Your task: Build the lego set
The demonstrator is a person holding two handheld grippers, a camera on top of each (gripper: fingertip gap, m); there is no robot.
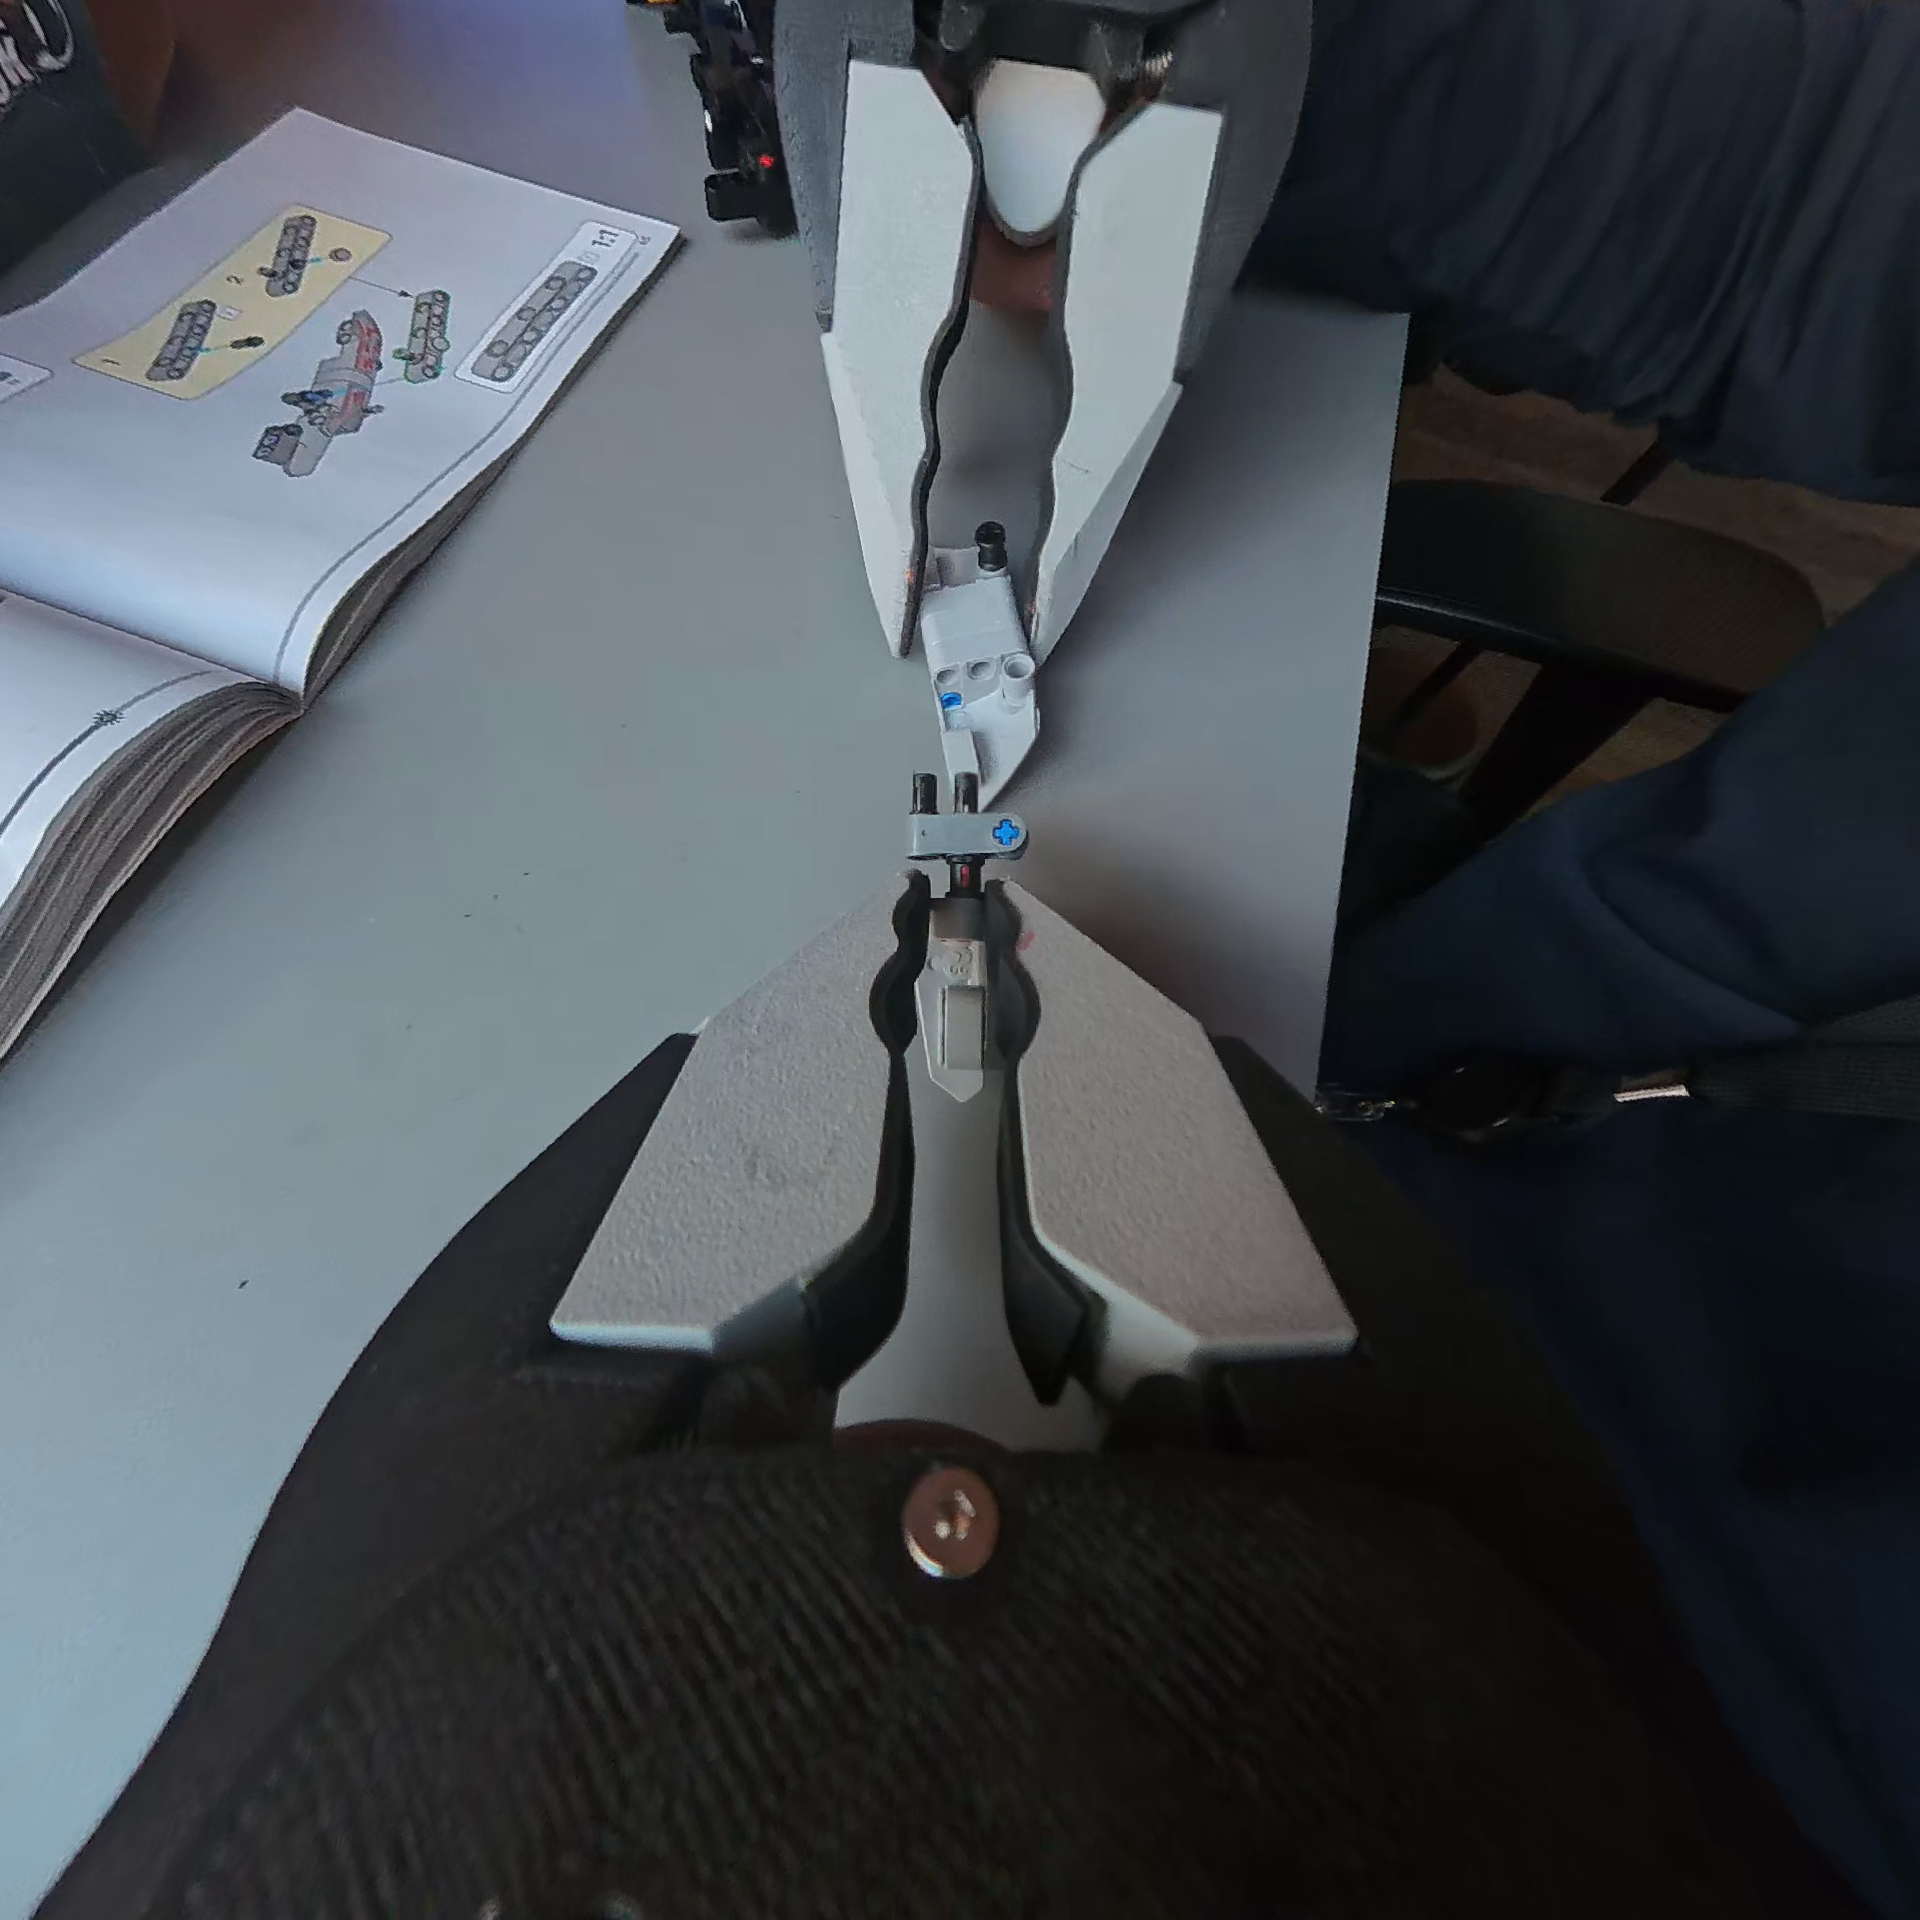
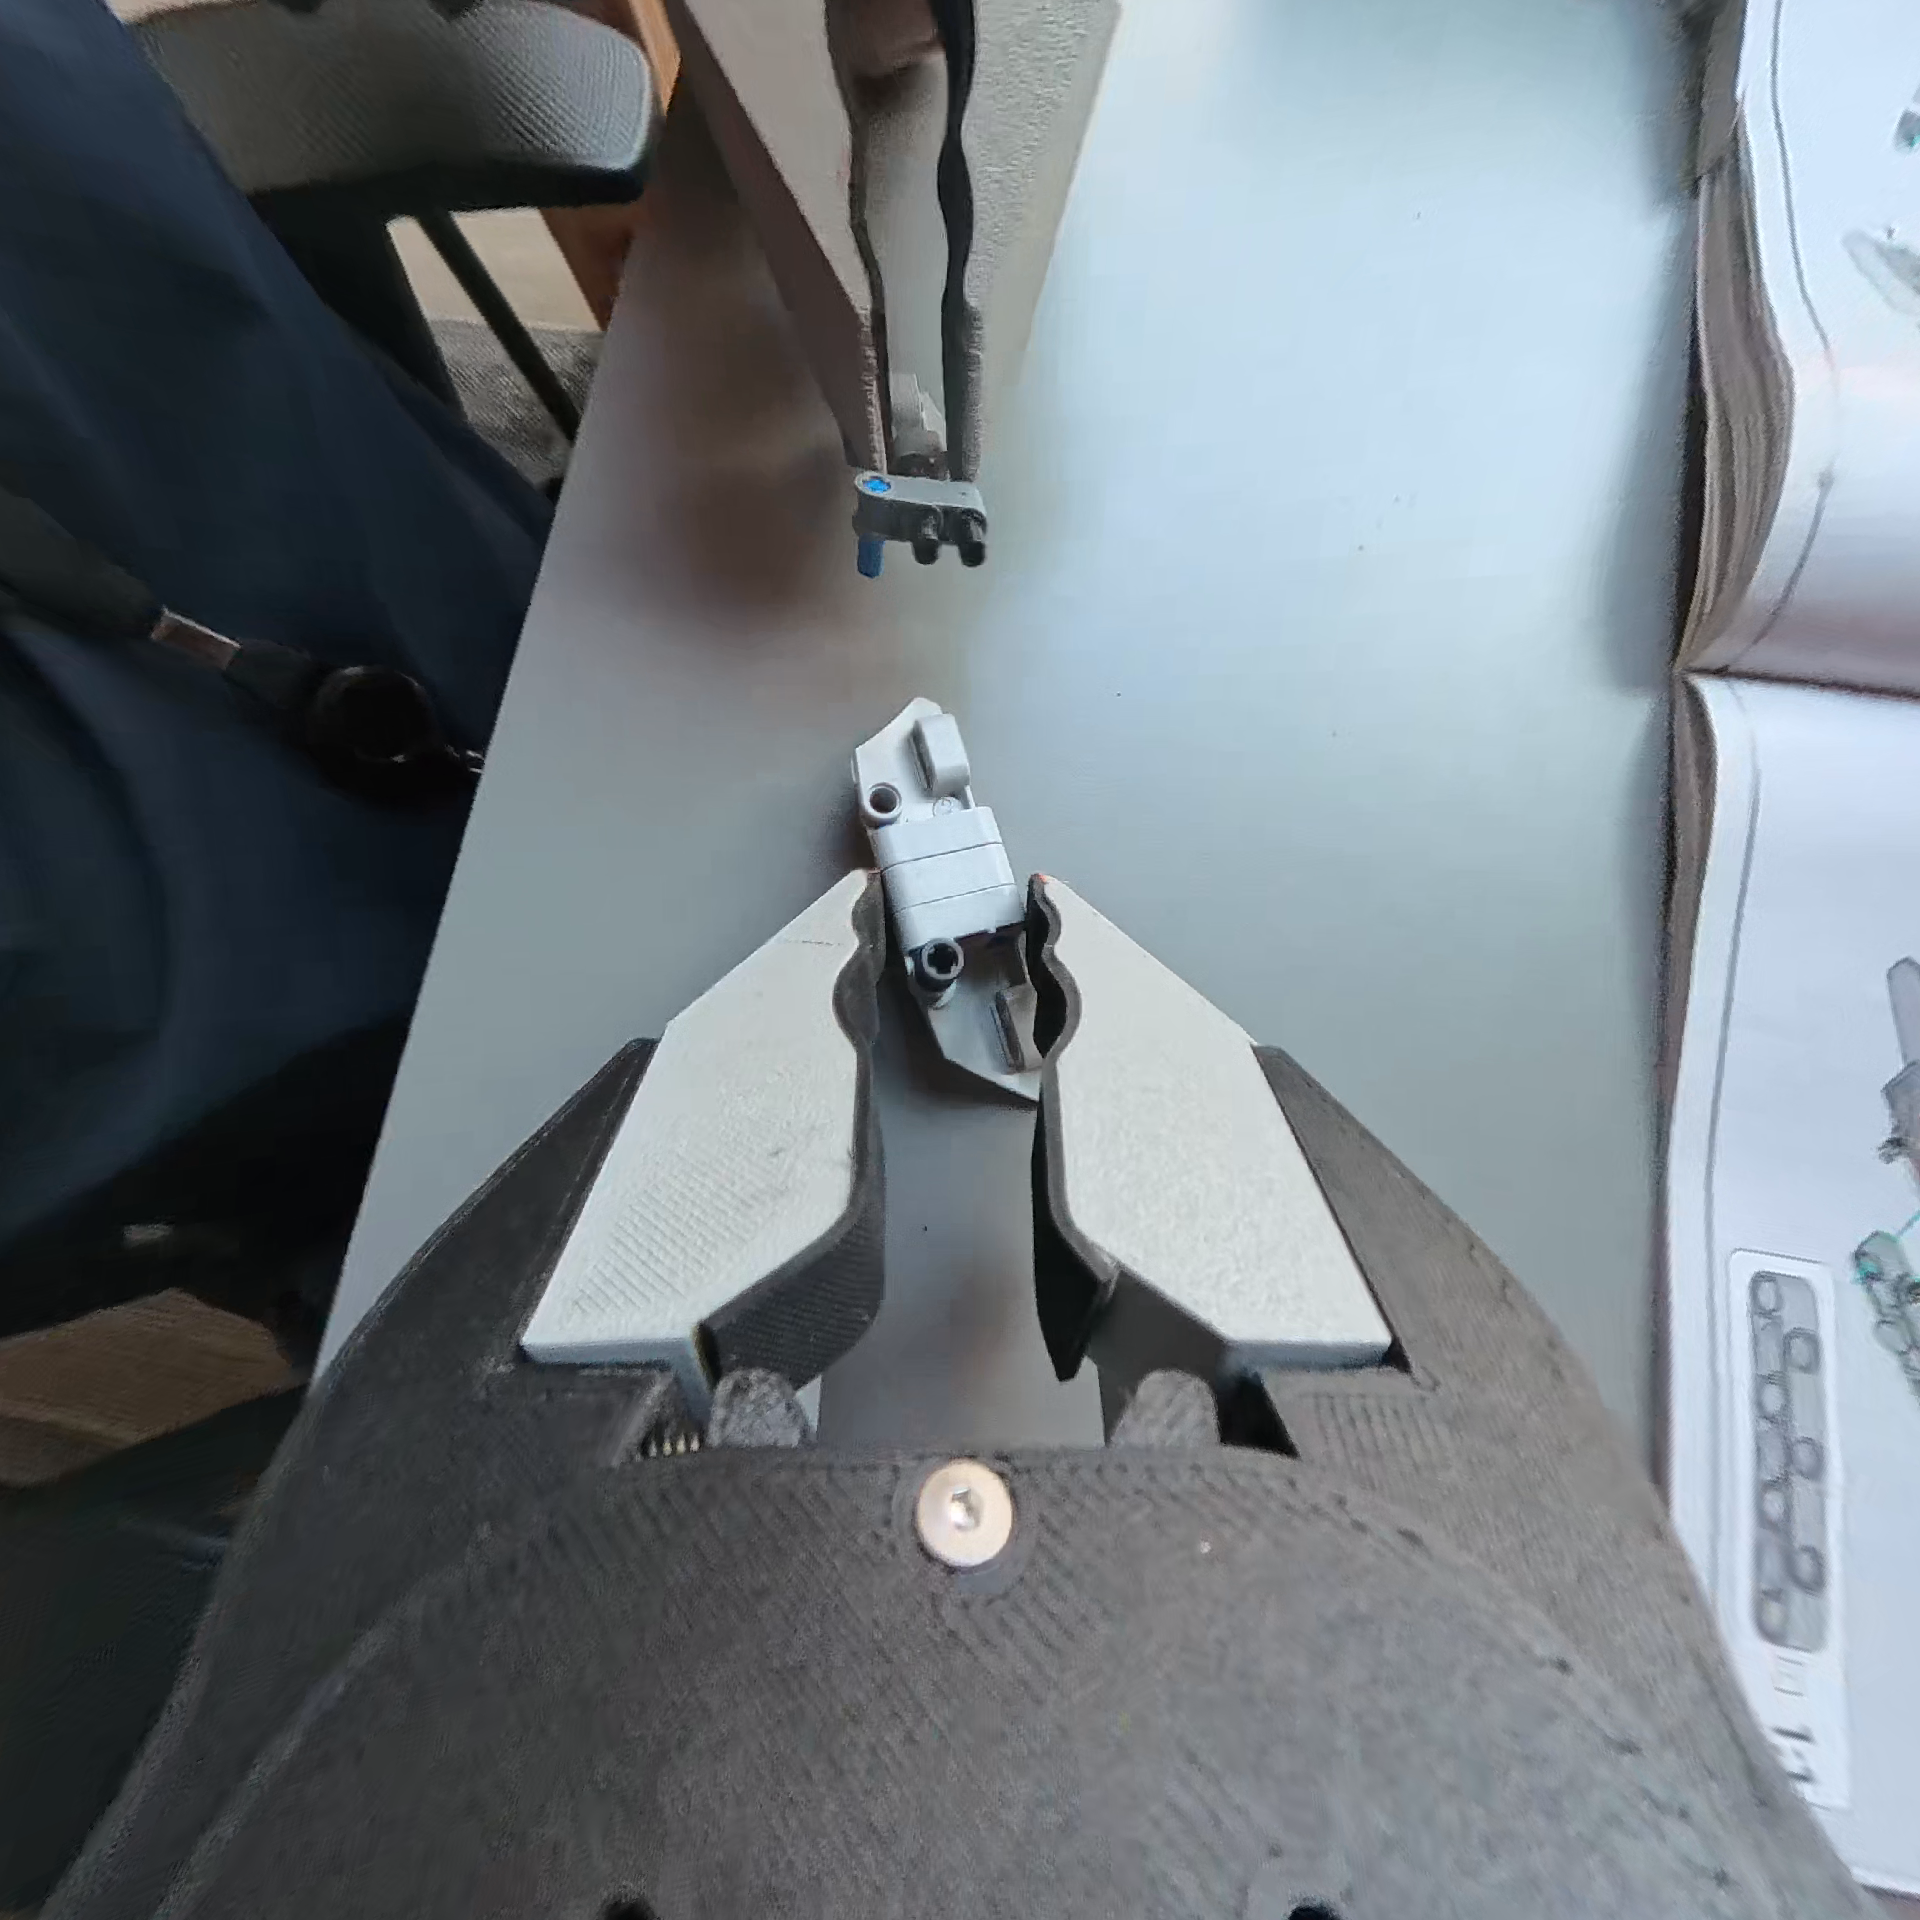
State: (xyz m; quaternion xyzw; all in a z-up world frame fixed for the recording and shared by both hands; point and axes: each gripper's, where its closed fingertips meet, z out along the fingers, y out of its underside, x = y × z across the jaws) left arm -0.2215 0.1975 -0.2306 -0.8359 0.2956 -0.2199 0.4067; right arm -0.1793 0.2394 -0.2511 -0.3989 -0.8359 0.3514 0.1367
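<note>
My left gripper (image 1: 954,894) is shut on a small grey lego sub-assembly (image 1: 958,997). At its tip sits a short grey beam (image 1: 966,834) with two black pins and a blue axle pin. It also shows in the right wrist view (image 2: 920,504). My right gripper (image 2: 948,894) is shut on a light grey lego assembly (image 2: 940,862) with a black pin at its near end. In the left wrist view that assembly (image 1: 982,644) points toward the left one. A small gap separates the two pieces above the grey table (image 1: 623,727).
An open instruction booklet (image 1: 260,416) lies on the table beside both grippers and shows in the right wrist view (image 2: 1808,935). A dark lego model (image 1: 743,125) stands at the far end. The table edge (image 1: 1351,727) is close, with a person's dark blue clothing and a chair beyond. Across from one pair of fingers to the other is roughly 7 cm.
</note>
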